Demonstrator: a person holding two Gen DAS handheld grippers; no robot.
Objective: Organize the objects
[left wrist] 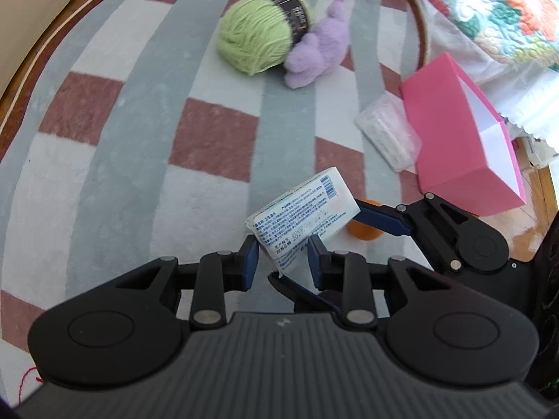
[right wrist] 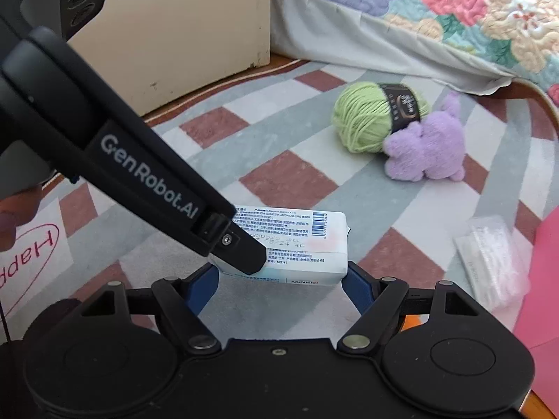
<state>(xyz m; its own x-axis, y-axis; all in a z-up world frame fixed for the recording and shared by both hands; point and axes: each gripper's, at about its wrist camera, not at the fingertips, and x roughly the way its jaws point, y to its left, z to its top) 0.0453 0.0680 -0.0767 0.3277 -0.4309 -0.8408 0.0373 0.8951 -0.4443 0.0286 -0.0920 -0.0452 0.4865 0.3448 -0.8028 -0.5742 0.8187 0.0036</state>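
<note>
open rug (left wrist: 146, 160) left | yarn ball (left wrist: 256, 31), plush toy (left wrist: 319, 49) ahead | pink box (left wrist: 464, 139) blocks right

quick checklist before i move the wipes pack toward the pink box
1. Left gripper clamped on a corner of the wipes pack: ok.
2. Right gripper fingers flank the pack's two ends; firm contact: cannot tell.
3. Pink box open: ok.
4. Clear packet lies beside the box, outside the opening: ok.
5. Orange object under the pack clear of the fingers: cannot tell.

checkered rug (left wrist: 216, 129), yarn ball (left wrist: 256, 40), plush toy (left wrist: 319, 47)
</note>
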